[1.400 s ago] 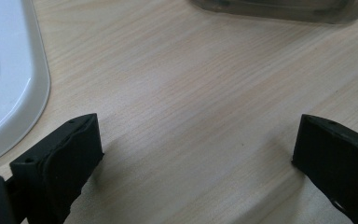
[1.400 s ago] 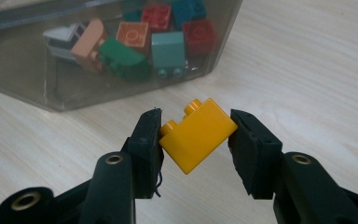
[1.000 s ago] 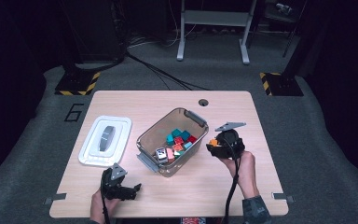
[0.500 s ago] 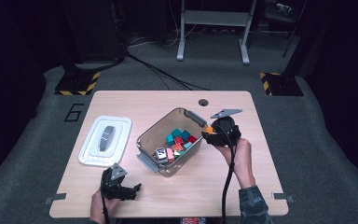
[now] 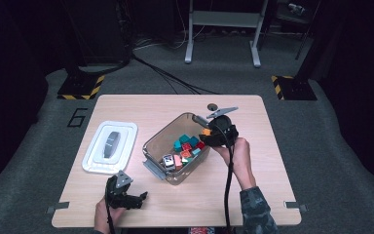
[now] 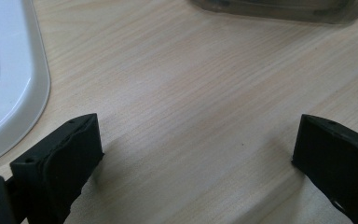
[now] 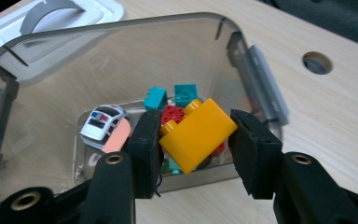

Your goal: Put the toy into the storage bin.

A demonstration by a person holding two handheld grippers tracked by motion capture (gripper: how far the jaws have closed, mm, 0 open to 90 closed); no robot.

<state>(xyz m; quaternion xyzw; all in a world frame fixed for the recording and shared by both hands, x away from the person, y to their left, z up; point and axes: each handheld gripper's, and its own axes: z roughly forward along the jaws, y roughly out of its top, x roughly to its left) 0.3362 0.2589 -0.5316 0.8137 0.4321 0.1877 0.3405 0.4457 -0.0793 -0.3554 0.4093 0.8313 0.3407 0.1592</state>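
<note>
Leftmost, we are seeing one white lid (image 5: pixel 110 146) lying flat on the counter (image 5: pixel 282 161). Near the front edge we are resting our left gripper (image 5: pixel 135 200) low over bare wood, its jaws standing wide with nothing between them. At the middle, one clear bin (image 5: pixel 161 171) is holding one toy police car (image 7: pixel 103 122), two teal bricks and several red and salmon ones. Above its right rim, our right gripper (image 7: pixel 195 140) is clamping one yellow brick (image 7: pixel 196 134), tilted, between its jaws.
</note>
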